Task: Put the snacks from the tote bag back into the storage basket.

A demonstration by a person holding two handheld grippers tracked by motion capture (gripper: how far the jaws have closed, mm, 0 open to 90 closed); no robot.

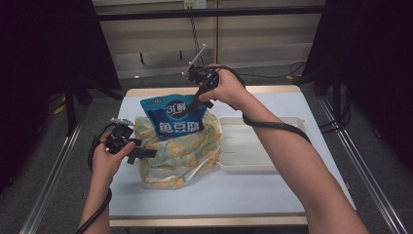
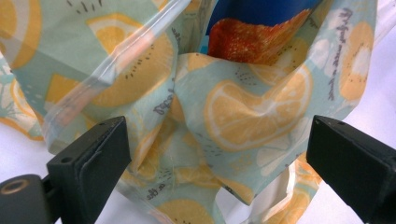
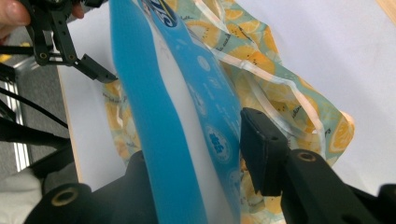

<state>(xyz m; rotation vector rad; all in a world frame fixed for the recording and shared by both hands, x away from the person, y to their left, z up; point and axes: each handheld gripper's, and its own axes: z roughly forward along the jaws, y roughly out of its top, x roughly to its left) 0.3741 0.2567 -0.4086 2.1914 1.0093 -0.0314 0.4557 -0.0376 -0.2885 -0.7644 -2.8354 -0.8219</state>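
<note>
1. The right claw (image 1: pixel 198 100) grips the top of the blue snack pouch (image 1: pixel 176 119), jaws clenched on it.
2. The pouch stands inside the lemon-print bag (image 1: pixel 182 151) at mid-desk (image 1: pixel 160 200), beside a white tray (image 1: pixel 243 146).
3. The left claw (image 1: pixel 146 153) stands released around the bag's fabric.

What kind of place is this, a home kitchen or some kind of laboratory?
Probably a lab or recording workspace, not a kitchen. The white table stands alone between dark curtains, metal rails run along the floor beside it, and loose cables lie on the floor behind it.
</note>
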